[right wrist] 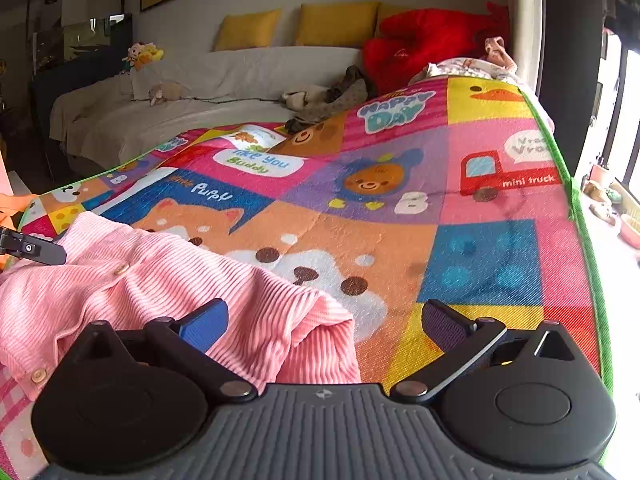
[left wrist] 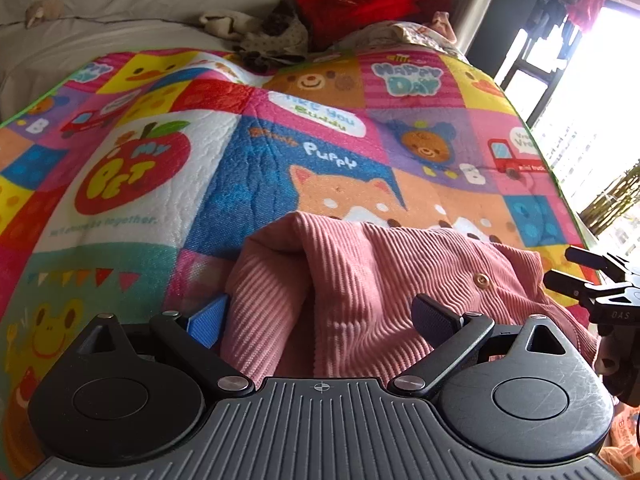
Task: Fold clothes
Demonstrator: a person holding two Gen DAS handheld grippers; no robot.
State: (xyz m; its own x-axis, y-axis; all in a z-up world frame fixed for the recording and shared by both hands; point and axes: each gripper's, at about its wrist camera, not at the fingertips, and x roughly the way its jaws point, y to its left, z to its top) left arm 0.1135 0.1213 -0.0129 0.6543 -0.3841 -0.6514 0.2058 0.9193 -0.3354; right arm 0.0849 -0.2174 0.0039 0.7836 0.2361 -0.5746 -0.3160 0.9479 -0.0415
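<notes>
Bare mat (right wrist: 460, 208) ahead (pink cardigan (right wrist: 168, 296) blocks nearside).

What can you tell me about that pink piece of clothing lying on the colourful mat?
The pink garment looks like ribbed corduroy with small round buttons. It lies rumpled and partly folded on the cartoon mat, covering part of the puppy picture. Both open grippers, left and right, straddle its edges without clamping it.
</notes>
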